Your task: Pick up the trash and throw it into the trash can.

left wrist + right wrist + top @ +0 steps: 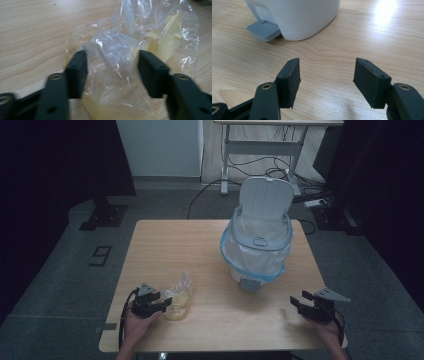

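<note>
A crumpled clear plastic bag (pixel 179 297) with yellow scraps inside lies on the wooden table (pixel 170 240) near its front left. My left gripper (pixel 162 302) reaches into it from the left. In the left gripper view the bag (pixel 160 37) bulges between the two black jaws of the left gripper (pixel 111 57), which stand about half apart around the film without squeezing it flat. My right gripper (pixel 298 301) rests open near the table's front right, with nothing between the jaws of the right gripper (pixel 327 61).
A white pedal bin (pixel 257 250) with a blue-edged liner stands at the middle right of the table, its lid (pixel 265 195) raised. Its grey pedal (pixel 263 30) faces the front edge, ahead of my right gripper. A desk and cables are on the floor beyond.
</note>
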The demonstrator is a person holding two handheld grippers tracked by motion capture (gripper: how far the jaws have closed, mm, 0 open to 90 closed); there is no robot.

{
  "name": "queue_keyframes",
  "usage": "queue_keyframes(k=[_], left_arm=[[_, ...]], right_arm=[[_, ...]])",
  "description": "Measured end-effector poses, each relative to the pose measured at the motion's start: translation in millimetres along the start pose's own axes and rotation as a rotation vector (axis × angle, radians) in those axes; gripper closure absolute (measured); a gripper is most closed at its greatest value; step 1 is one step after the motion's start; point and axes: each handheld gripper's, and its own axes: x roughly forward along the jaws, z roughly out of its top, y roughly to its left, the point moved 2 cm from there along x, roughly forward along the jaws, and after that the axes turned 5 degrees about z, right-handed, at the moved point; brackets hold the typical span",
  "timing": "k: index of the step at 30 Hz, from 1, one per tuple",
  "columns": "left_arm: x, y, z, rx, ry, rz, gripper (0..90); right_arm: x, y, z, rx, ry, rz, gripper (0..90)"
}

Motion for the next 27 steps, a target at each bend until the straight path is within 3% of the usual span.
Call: queue_keyframes(k=[3, 7, 21, 27], left_arm=[[-3.1, 1.8, 0.4, -0.005, -0.02, -0.012, 69.9], [-7.4, 4.0, 2.7, -0.025, -0.046, -0.024, 81.8], [-40.0, 3.3, 17.8, -0.032, -0.211, -0.07, 85.0], [-49.3, 0.5, 29.4, -0.016, -0.245, -0.079, 84.6]], right_arm=[[-0.8, -0.3, 0.1, 0.001, -0.002, -0.003, 37.6], [-1.6, -1.8, -0.2, 0.003, -0.004, -0.009, 37.9], [-2.3, -4.0, -1.7, 0.012, -0.003, -0.018, 38.7], [-3.3, -5.7, -2.4, 0.021, -0.005, -0.021, 38.7]])
